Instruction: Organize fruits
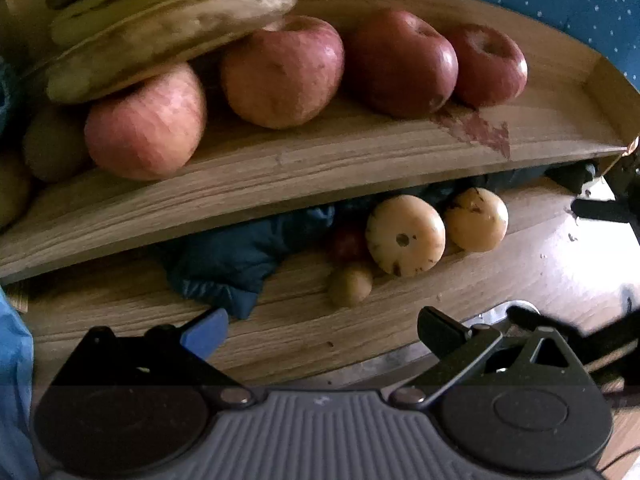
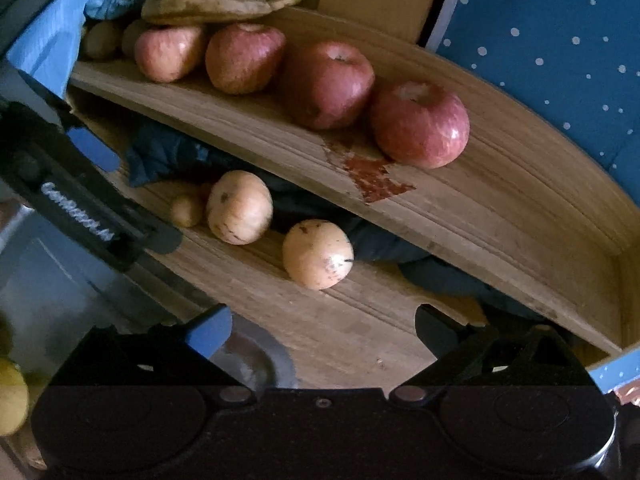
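Note:
A two-tier wooden shelf [image 1: 280,184] holds fruit. On the upper tier several red apples [image 1: 280,72] stand in a row with a bunch of bananas [image 1: 168,28] resting on the left ones. On the lower tier lie two yellow pears [image 1: 405,235] and a small kiwi [image 1: 350,283]. The right wrist view shows the same apples [image 2: 420,124], pears [image 2: 318,254], kiwi [image 2: 186,210] and bananas [image 2: 224,0]. My left gripper [image 1: 324,328] is open and empty in front of the lower tier. My right gripper [image 2: 324,328] is open and empty, below the pears.
A dark blue cloth [image 1: 224,264] lies on the lower tier behind the pears. A blue dotted fabric [image 2: 560,60] stands behind the shelf. More kiwis [image 1: 52,144] sit at the upper tier's left end. The left gripper's body [image 2: 80,200] crosses the right view. A yellow fruit [image 2: 10,400] lies lower left.

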The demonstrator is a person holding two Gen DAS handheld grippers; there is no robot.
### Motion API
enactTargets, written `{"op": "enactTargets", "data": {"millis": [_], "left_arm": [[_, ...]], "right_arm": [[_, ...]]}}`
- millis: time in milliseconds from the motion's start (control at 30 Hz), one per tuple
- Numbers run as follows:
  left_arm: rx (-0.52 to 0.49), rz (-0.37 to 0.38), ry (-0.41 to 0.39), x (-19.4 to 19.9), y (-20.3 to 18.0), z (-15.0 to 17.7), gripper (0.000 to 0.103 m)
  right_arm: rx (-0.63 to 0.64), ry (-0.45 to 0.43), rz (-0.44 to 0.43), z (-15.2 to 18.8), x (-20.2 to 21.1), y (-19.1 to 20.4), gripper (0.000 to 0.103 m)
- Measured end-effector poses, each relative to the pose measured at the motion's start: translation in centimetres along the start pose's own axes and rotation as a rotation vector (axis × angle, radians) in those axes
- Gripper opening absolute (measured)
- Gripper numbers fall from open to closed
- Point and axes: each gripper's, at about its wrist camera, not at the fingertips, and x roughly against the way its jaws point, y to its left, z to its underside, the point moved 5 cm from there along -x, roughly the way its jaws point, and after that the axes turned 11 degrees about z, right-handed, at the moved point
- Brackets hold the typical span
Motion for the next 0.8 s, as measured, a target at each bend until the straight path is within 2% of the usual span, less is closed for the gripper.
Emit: {"op": "enactTargets", "data": {"millis": [167,433,600,800], "left_arm": [[-0.039,-0.001,-0.006,0.1,-0.4,0.7,0.103],[-0.134,0.011,-0.023,-0.2,-1.9,1.4,0.102],[-0.159,0.018,-0.032,-0.5,-2.4,1.3,0.095],[-0.142,0.051,-0.028,-1.3,-2.0,1.0,0.087]], "right_arm": [[-0.008,0.003,-0.002,-0.4,-1.3,-1.2,0.097],[-0.123,0.03,-0.118,-1.5,-3.1,-2.0,0.087],[-0.082,0.035,-0.131,-2.0,-4.0,-1.2,0.078],[-0.069,0.033,-0.145,-2.4,-4.8,-0.3,0.073]]}}
